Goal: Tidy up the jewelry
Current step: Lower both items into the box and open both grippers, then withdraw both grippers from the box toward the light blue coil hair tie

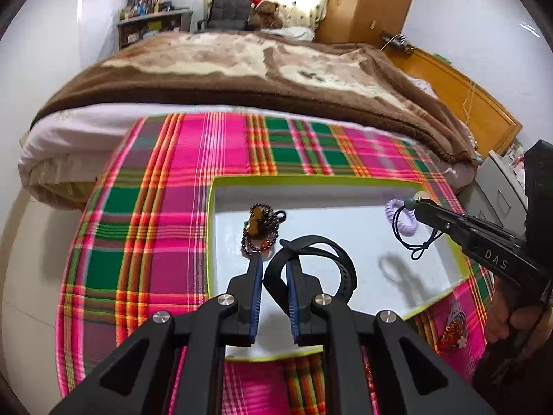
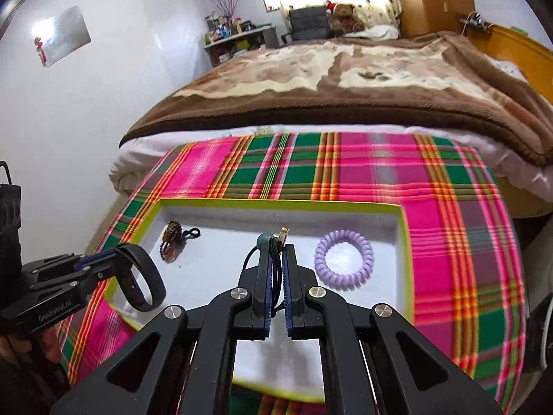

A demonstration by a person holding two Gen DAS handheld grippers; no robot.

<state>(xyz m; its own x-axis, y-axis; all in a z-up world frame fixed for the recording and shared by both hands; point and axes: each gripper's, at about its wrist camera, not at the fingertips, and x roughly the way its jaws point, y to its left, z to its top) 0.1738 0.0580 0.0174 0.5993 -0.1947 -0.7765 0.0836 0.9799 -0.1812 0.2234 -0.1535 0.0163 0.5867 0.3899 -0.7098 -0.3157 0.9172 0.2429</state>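
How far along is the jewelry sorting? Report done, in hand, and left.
Done: a beaded bracelet and a purple coil hair tie lie in the white tray. In hand: the left gripper is shut on a black band, the right gripper on a cord necklace, both over the tray. Left: a red trinket on the plaid cloth.

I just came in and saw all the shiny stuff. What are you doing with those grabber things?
A person is sorting jewelry into a white tray on a plaid cloth. The left gripper is shut on a black wristband, held over the tray. The right gripper is shut on a dark cord necklace with a teal bead. A purple coil hair tie and a brown beaded bracelet already lie in the tray.
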